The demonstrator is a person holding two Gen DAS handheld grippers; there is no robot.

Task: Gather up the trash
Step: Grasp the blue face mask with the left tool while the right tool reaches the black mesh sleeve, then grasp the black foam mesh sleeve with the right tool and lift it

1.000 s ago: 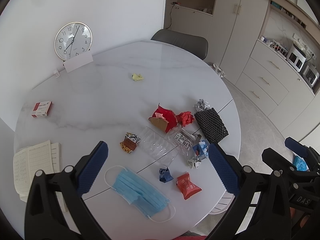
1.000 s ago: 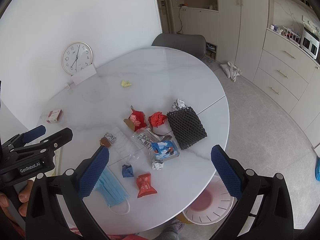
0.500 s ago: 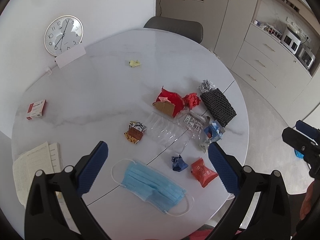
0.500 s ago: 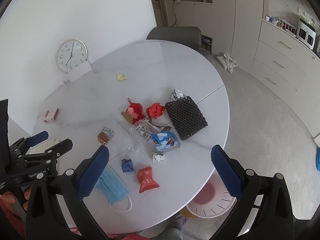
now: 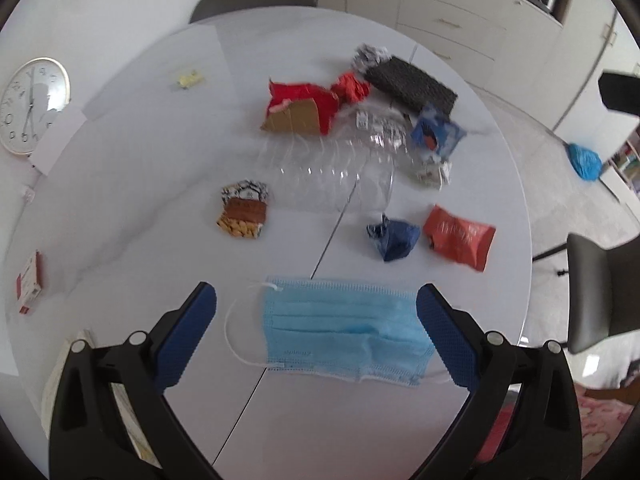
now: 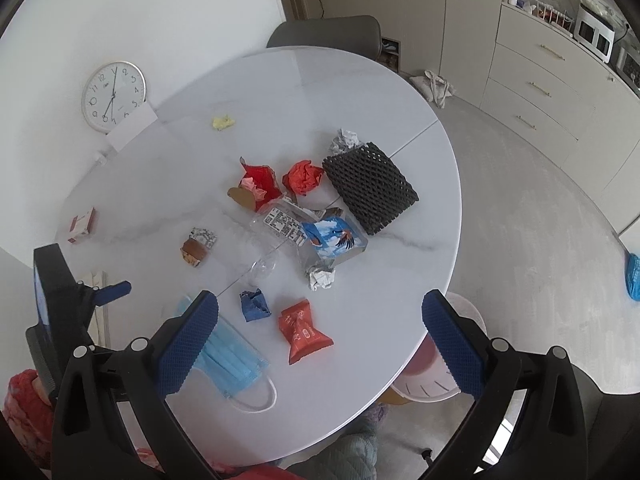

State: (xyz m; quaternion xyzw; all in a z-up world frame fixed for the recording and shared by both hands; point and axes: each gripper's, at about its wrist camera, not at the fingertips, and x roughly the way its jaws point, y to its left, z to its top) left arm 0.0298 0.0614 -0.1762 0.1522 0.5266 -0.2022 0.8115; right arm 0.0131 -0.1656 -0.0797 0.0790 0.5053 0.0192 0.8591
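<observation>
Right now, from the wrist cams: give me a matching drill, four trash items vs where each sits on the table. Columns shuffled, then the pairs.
Items:
1. blue face mask
2. black foam net
3. yellow scrap
4. orange-red packet

Places:
A. far side, alone, near the wall clock
B. between the left gripper fingers
C. beside the crumpled dark blue wrapper
D. next to the grey paper ball

Pairs: 1-B, 2-D, 3-A, 4-C

Setting: a home dining and kitchen area. Indicators: a round white marble-look tabletop (image 6: pixel 360 92) with grey chairs (image 6: pixel 324 32), beige built-in cabinets with drawers (image 6: pixel 540 92), what appears to be a countertop oven (image 6: pixel 594 32), and a wall clock (image 6: pixel 113 96).
</observation>
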